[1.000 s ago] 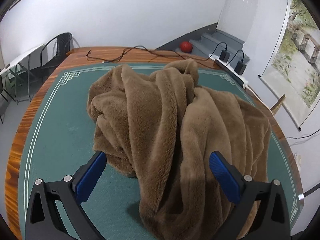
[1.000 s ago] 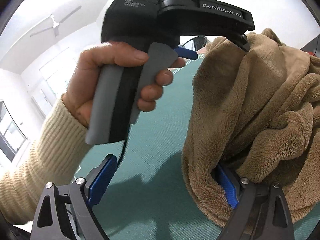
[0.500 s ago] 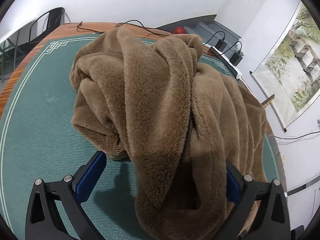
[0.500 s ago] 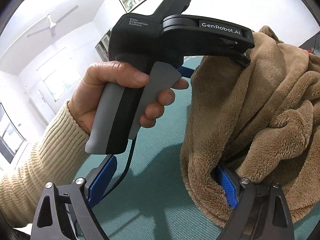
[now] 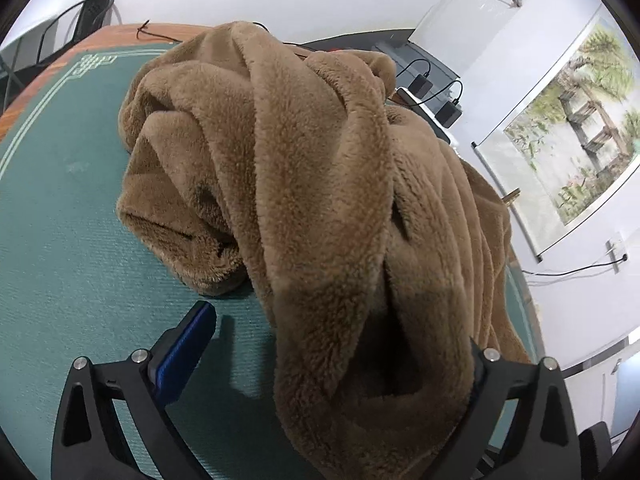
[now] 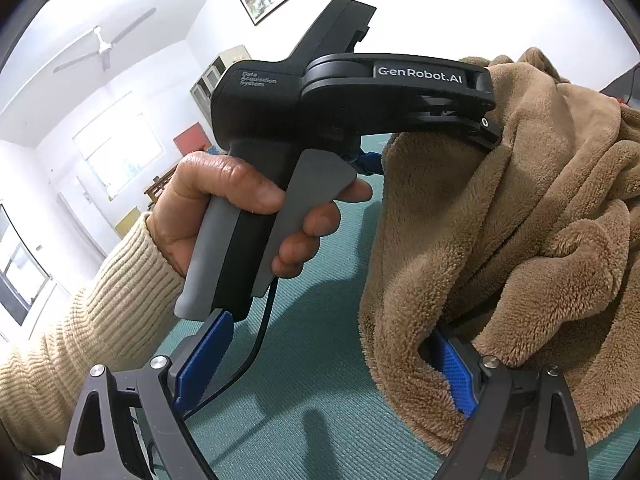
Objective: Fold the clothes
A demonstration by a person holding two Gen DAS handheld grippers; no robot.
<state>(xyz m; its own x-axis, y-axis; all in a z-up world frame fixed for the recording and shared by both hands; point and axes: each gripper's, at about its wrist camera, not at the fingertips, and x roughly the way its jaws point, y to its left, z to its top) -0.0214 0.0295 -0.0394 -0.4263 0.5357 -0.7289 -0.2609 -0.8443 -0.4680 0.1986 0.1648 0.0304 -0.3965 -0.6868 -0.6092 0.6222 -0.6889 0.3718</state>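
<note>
My left claw (image 5: 332, 356) and my right claw (image 6: 332, 364) were both spread wide, and the fluffy brown robe (image 5: 320, 184) lay bunched on the green bench (image 5: 60, 248), draped over each claw's right finger.

A thick, plush brown fleece (image 5: 320, 184) with a matt, fuzzy nap is seen on a green mat (image 5: 60, 248) of finely ribbed weave, edged by glossy wood (image 5: 24, 100). The gripper (image 6: 320, 364) is made of matt black plastic with textured blue pads (image 6: 454, 372) and bright metal screws; the sleeve (image 6: 92, 312) is knitted in coarse cream ribbing.
</note>
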